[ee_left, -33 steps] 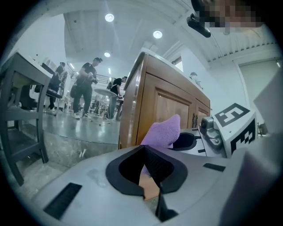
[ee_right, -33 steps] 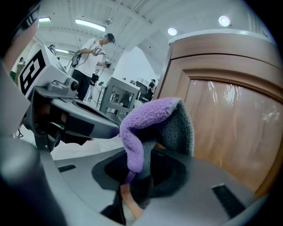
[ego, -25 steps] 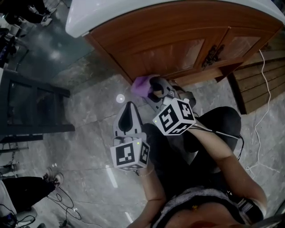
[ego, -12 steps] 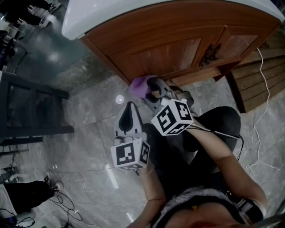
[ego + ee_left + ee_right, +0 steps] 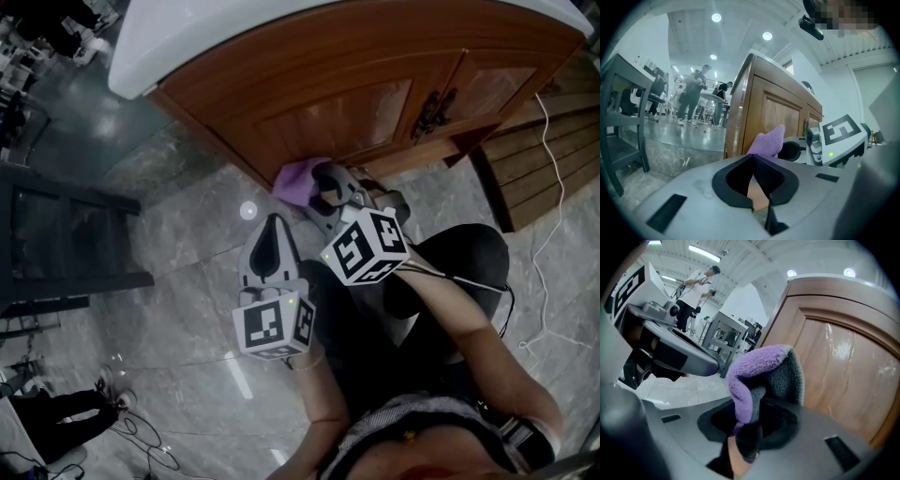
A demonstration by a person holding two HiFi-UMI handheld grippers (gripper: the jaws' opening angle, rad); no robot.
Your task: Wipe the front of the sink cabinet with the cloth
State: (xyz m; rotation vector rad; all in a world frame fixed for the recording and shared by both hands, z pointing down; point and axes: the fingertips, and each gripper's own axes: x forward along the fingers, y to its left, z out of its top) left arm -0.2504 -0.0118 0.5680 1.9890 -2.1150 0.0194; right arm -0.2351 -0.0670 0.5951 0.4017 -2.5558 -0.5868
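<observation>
Purple cloth (image 5: 754, 366) pinched in right gripper (image 5: 323, 187) beside the sink cabinet (image 5: 356, 84); left gripper (image 5: 759, 187) jaws together

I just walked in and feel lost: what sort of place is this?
Probably a big indoor workshop or test hall, not a home bathroom. The wooden sink cabinet stands on a polished stone floor, loose cables trail across it, and several people stand in the open space beyond.

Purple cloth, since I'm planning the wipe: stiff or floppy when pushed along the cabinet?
Probably floppy: the cloth folds over itself above the right claw. Likely light, and its fuzzy pile should drag rather than slip on the cabinet front.
</observation>
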